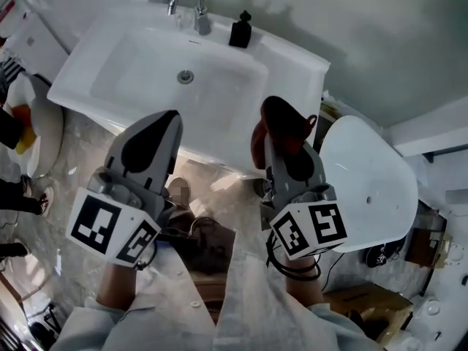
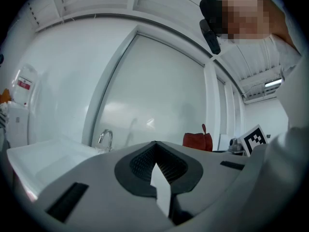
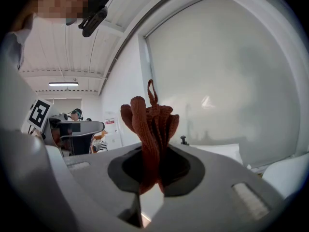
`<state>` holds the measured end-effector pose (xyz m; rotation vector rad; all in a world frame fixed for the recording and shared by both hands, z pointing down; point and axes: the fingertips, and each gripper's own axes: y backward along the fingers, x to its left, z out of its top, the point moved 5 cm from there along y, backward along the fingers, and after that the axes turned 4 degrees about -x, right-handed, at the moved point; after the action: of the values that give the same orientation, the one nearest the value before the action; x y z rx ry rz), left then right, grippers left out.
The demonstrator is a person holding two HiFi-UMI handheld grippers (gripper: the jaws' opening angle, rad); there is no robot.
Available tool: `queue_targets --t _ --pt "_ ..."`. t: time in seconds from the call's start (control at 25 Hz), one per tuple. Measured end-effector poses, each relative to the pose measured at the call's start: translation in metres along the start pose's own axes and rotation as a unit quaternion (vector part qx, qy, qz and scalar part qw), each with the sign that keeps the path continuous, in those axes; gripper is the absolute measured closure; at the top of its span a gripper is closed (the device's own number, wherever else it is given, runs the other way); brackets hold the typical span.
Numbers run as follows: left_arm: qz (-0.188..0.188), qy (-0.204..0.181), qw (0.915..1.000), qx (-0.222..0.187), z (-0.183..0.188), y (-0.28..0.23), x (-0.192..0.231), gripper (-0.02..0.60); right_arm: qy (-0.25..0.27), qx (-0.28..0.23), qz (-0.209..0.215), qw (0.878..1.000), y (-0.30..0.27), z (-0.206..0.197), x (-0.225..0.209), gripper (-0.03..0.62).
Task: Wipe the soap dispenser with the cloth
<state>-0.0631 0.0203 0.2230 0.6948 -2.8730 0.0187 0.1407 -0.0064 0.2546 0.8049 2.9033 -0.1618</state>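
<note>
We log left gripper [image 2: 155, 164], jaws together on nothing, right gripper [image 3: 152, 166] clamped on bunched rust-red cloth [image 3: 150, 122], black soap dispenser [image 1: 240, 32] well ahead of both, apart, on the sink [image 1: 88, 61] rim.

The cloth [image 3: 150, 122] has its lower end hidden inside the right tongs [image 3: 151, 153].

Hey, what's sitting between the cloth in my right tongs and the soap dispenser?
Nothing loose. In the head view, only bare white sink separates the cloth held in the right tongs from the soap dispenser.
</note>
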Motion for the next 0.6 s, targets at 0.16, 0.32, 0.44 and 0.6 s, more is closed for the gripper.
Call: queue_targets --t 0.16,0.32,0.44,0.6 --pt "-0.019 0.002 0.9998 -0.005 0.000 -0.014 0.004 0.584 0.002 -0.007 -0.018 1.000 -0.004 0.002 -0.009 0.539" --pt "-0.033 0.002 0.9994 -0.007 0.001 -0.029 0.013 0.584 0.005 -0.010 -0.033 0.999 -0.014 0.005 -0.016 0.539" --pt "-0.045 0.001 0.9989 -0.009 0.005 -0.045 0.022 0.584 0.007 -0.014 -0.044 0.999 -0.027 0.011 -0.023 0.539" --pt "-0.060 -0.003 0.9982 -0.009 0.009 -0.064 0.040 0.584 0.011 -0.014 -0.056 0.998 -0.052 0.016 -0.029 0.539"
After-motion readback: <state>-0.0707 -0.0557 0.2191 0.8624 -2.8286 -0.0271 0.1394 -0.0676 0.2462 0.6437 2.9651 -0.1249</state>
